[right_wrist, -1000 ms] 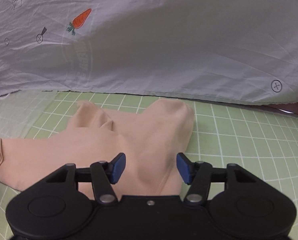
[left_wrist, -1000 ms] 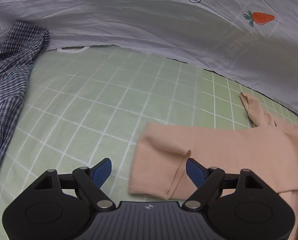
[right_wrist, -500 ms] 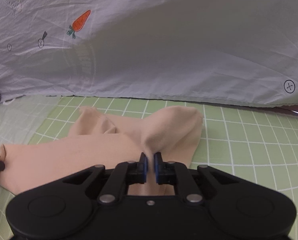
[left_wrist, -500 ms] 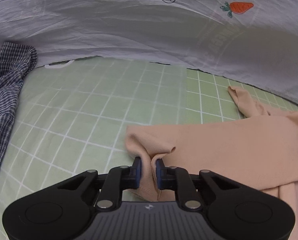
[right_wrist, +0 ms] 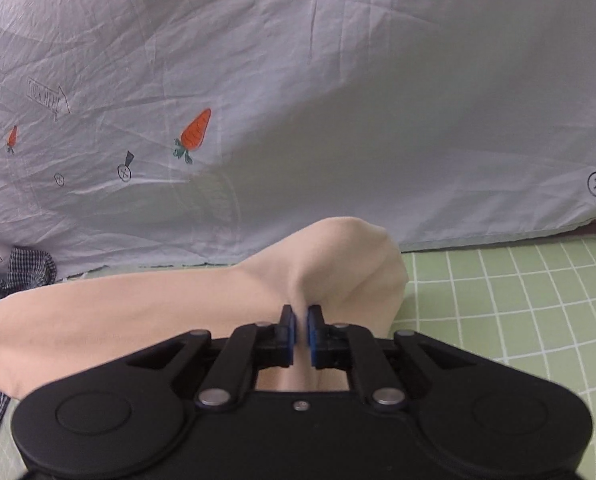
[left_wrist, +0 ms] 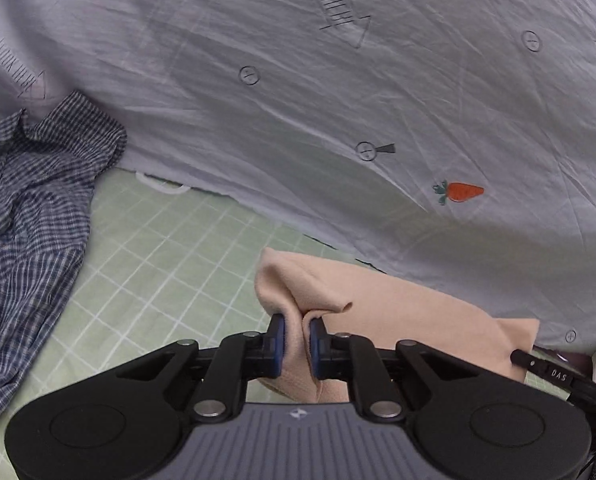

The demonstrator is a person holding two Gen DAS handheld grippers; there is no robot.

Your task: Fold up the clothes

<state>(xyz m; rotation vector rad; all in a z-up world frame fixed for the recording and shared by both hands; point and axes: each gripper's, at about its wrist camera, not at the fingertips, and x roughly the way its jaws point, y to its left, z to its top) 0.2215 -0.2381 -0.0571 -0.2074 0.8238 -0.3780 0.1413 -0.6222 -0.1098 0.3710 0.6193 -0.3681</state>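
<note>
The soft peach knit garment is pinched by left tool and right tool, apparently lifted for folding; next, both held ends should be carried over evenly.

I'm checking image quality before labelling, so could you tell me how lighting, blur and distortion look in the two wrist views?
Left wrist view: soft even light, no glare; fisheye bends the green grid mat; dark vignette in the corners; the left claw and peach garment look sharp. Right wrist view: a broad soft shadow on the grey sheet; the garment by the right claw looks slightly smeared.

Checked shirt lies on green grid mat.
</note>
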